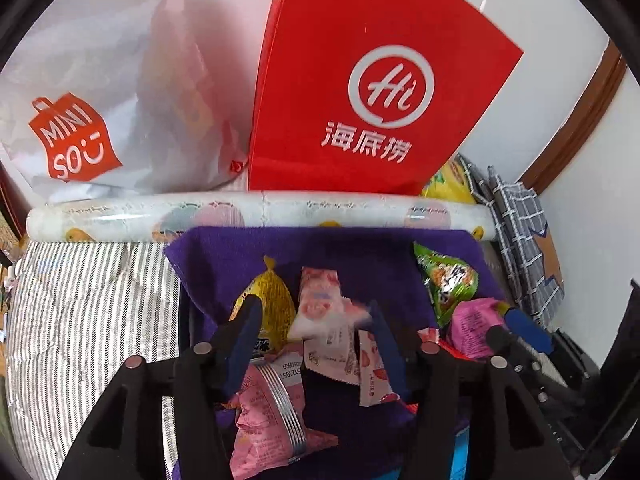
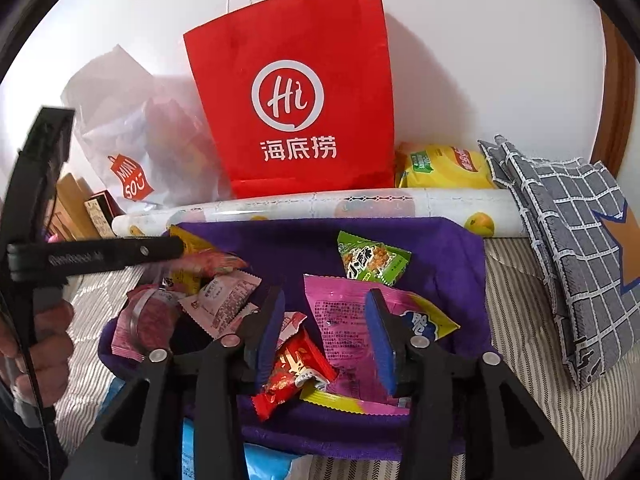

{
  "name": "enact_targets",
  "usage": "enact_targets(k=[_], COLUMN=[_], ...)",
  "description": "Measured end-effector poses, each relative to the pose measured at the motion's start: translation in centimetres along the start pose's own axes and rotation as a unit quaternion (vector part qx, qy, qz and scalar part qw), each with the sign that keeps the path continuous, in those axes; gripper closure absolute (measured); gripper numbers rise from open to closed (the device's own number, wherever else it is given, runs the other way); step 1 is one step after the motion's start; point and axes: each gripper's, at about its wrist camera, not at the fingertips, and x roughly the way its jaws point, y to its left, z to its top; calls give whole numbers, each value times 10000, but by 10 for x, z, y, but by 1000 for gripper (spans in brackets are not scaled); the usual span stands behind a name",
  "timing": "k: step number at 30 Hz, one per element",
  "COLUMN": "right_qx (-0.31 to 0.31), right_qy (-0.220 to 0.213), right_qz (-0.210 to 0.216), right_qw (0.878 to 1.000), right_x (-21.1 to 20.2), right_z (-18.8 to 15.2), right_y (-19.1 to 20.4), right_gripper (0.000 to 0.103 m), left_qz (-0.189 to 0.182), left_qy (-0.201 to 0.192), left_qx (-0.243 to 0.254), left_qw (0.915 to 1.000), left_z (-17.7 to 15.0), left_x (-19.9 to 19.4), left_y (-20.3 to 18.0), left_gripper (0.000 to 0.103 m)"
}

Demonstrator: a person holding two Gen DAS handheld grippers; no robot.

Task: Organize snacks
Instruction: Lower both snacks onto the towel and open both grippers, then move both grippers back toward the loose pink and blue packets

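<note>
Several snack packets lie in a purple fabric bin [image 1: 360, 256] [image 2: 440, 248]. My left gripper [image 1: 314, 312] is open above pale pink packets [image 1: 320, 304] and a yellow packet [image 1: 268, 304]; a pink round packet [image 1: 268, 404] lies under its base. My right gripper [image 2: 326, 304] is open over a large pink packet [image 2: 340, 320] and a small red packet [image 2: 292, 372]. A green packet [image 2: 372, 260] [image 1: 444, 284] lies at the back right of the bin. The left gripper's body [image 2: 100, 256] shows at the left of the right wrist view.
A red paper bag [image 1: 360, 80] [image 2: 296, 112] and a white Miniso bag [image 1: 100, 100] [image 2: 132, 140] stand behind the bin against the wall. A printed roll [image 1: 256, 216] [image 2: 320, 208] lies along the bin's far edge. A yellow pack [image 2: 444, 168] and a grey checked bag [image 2: 572, 248] lie right.
</note>
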Motion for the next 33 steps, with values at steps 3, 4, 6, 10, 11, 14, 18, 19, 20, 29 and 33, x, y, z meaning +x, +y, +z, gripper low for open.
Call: enact_targets(k=[3,4,6,10,11,14,18,19,20,29,33], right_qx=[-53,-59,-66,-68,-52,92,125,96,78,252,136], right_qy=[-82,-120,-171,-141,-141,-123,-158,-174,-197,-117,58], right_qz=[-42,-67,-73,-113,-106,-39,-127,-241,-335,-634,-632], right_qw=[9999,9999,9998,9998,9998,9999,9997,9995,9992,9976,9979], right_x=[-4,-5,-6,-9,-11,-22,-46,-54,-61,-127,-145], right_z=[1,1,1,3,4,8,6,4,2,-42,-67], right_y=[2,3,3,6,7,8,16,19,20,29,38], right_gripper=[51,50,44,42,41,36,35,34,32,24,24], left_qz=[43,69,67,15,14,-7,-104,-137,-161,-295,-186], left_qy=[-92,-120,-161,-164,-170,-210,-296,-319,-345,-613,-772], left_qx=[53,74,86,115,120,154,220,248,272,528,618], left_qw=[9999,9999,9998,9998,9998,9997,9993,9991,9989,9963,9949], left_z=[2,2,3,3,3,3,3,3,3,-9,-29], left_x=[-6,-8,-10,-16,-18,-26,-40,-44,-49,-103,-131], left_y=[-1,-2,-4,-7,-8,-10,-17,-19,-21,-48,-55], left_gripper=[48,48,47,47,47,47,45,45,45,44,38])
